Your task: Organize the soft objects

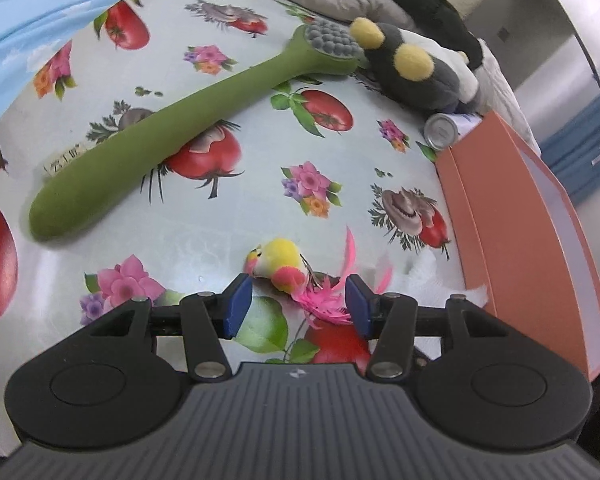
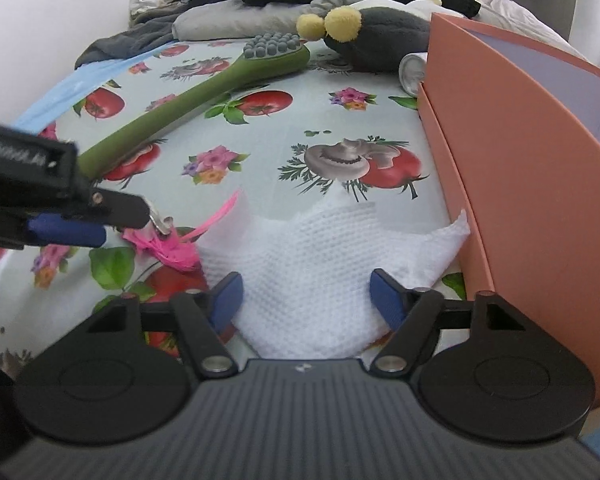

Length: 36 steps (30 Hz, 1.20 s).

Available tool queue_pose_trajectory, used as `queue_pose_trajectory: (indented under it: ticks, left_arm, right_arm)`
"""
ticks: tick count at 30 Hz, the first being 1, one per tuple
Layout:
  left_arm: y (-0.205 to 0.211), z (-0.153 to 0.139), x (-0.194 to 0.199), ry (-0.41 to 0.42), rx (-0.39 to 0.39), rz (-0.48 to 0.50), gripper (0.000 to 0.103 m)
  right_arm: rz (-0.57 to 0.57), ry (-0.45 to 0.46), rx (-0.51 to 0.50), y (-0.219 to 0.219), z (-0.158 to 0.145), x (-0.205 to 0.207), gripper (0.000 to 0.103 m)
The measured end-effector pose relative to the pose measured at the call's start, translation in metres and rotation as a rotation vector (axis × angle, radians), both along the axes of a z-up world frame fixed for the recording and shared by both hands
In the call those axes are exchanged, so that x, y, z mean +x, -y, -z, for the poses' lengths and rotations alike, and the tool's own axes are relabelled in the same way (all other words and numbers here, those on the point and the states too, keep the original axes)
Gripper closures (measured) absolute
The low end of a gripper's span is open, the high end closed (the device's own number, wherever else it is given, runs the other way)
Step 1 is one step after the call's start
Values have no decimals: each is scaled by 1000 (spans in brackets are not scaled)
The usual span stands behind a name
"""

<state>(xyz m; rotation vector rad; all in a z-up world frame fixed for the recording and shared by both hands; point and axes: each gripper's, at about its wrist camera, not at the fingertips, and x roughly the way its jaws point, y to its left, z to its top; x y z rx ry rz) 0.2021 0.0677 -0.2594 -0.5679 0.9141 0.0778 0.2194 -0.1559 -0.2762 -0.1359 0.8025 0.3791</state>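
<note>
Behind the left gripper [image 1: 298, 300], spread pads flank a small plush bird [image 1: 278, 266] with pink feathers, partly hidden. Right gripper [image 2: 306, 300]: angled down, spread, straddling a white waffle-knit cloth [image 2: 320, 256] whose near edge is hidden; smooth orange box [image 2: 512, 152] cropped right.

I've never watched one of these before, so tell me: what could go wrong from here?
The left hand-held gripper straddles the little bird toy; closing could catch only its pink feathers and drop it. The right hand-held gripper sits open over the white cloth, which lies against the feathers and might drag them along.
</note>
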Motion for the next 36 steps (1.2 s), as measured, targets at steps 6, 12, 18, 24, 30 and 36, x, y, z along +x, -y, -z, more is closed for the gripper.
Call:
queue_pose_trajectory:
  ticks: [6, 12, 18, 24, 30, 36]
  left_arm:
    - [-2, 6, 5, -51, -80, -121, 46]
    - [1, 8, 8, -51, -95, -190, 47]
    - [7, 10, 16, -38, -79, -177, 56]
    - [11, 10, 25, -21, 2, -144, 61]
    - [21, 8, 32, -10, 33, 9, 77]
    - [27, -9, 20, 30, 71, 67, 77]
  right_arm:
    - [-24, 10, -16, -6, 0, -7, 63]
    - [-46, 9, -8, -8, -2, -12, 84]
    - [-41, 9, 14, -4, -2, -14, 85]
    - [-23, -9, 42, 3, -4, -14, 85]
    - [0, -23, 52, 5, -7, -14, 87]
    - [23, -28, 60, 8, -14, -14, 90]
